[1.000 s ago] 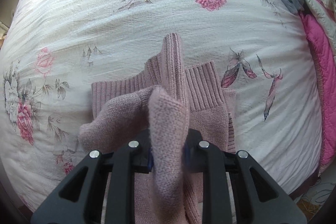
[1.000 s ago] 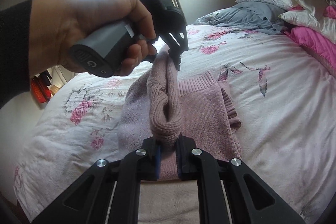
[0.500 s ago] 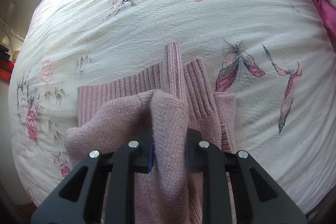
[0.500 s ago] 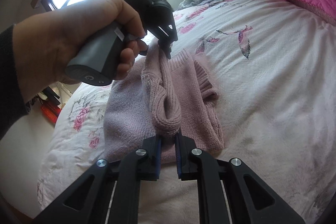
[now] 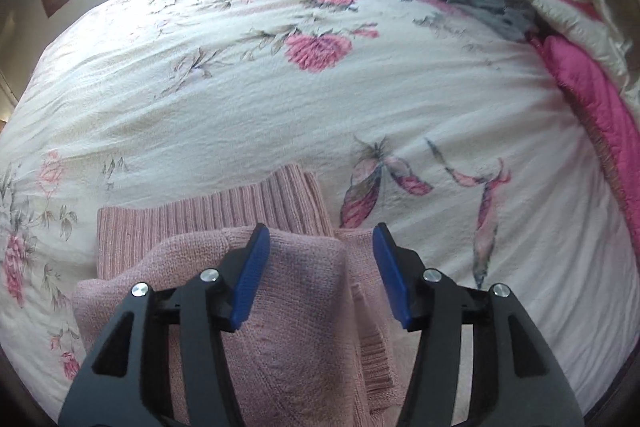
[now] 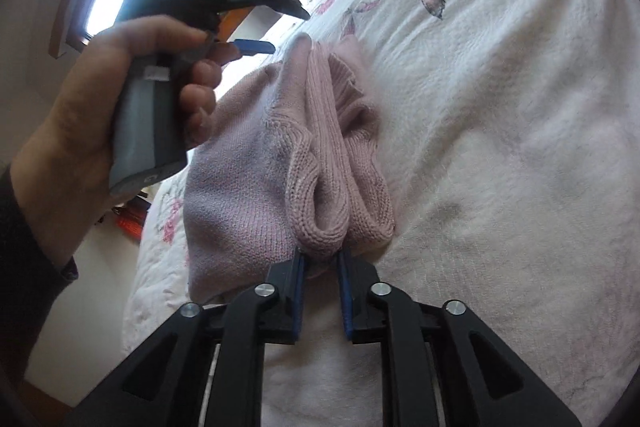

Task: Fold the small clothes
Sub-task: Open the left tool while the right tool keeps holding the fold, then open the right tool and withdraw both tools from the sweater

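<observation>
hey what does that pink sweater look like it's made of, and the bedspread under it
Pink sweater: a soft knit, probably wool or acrylic yarn, matte; stitch loops show, and the hem is ribbed. Bedspread: looks like a woven cotton-type fabric, matte and faintly crinkled, cream with a printed pink floral pattern. Exact fibre content cannot be told from the look.

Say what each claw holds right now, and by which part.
Left claw: open, holding nothing. Right claw: pinching the pink sweater by a bunched knitted fold at its near edge.
</observation>
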A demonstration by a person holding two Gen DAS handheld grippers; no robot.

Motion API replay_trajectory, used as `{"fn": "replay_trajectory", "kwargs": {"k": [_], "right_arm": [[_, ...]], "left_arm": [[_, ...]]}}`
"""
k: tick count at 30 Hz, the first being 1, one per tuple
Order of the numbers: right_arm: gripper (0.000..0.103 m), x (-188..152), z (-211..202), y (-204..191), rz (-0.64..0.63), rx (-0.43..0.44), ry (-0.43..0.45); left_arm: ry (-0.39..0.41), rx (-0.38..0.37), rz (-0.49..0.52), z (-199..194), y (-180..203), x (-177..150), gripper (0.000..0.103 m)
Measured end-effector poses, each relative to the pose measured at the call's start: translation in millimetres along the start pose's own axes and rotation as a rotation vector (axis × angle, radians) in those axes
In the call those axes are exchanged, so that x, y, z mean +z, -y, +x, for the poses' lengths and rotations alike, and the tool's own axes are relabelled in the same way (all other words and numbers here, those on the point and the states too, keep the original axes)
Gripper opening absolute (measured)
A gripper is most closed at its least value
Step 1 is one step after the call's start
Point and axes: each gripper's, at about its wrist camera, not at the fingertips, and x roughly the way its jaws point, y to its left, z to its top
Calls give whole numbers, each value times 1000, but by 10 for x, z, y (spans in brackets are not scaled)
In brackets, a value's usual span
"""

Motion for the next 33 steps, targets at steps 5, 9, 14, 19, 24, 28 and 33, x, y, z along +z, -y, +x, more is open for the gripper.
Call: {"fn": "replay_trajectory", "kwargs": {"k": [5, 9, 14, 19, 24, 28, 33], "right_arm": [[62, 235, 70, 146, 106, 218, -125], [68, 468, 212, 123, 115, 256, -235], [26, 678, 453, 268, 218, 296, -346], [13, 799, 234, 364, 155, 212, -280], [31, 802, 166, 356, 82, 152, -289], [44, 1231, 96, 117, 46, 124, -180], [50, 1373, 751, -263, -57, -5, -354]], "left_arm": [[88, -157, 29, -592, -226, -106, 60], [108, -194, 79, -945, -465, -402, 63], [33, -266, 86, -1006, -776, -795, 62], [-44, -443, 29, -863, -984, -1156, 58], [-119, -538, 3, -581, -1047, -1553, 53], [-118, -587, -7, -492, -1095, -1694, 53], [-131, -599, 6, -417, -1068, -1730, 53]]}}
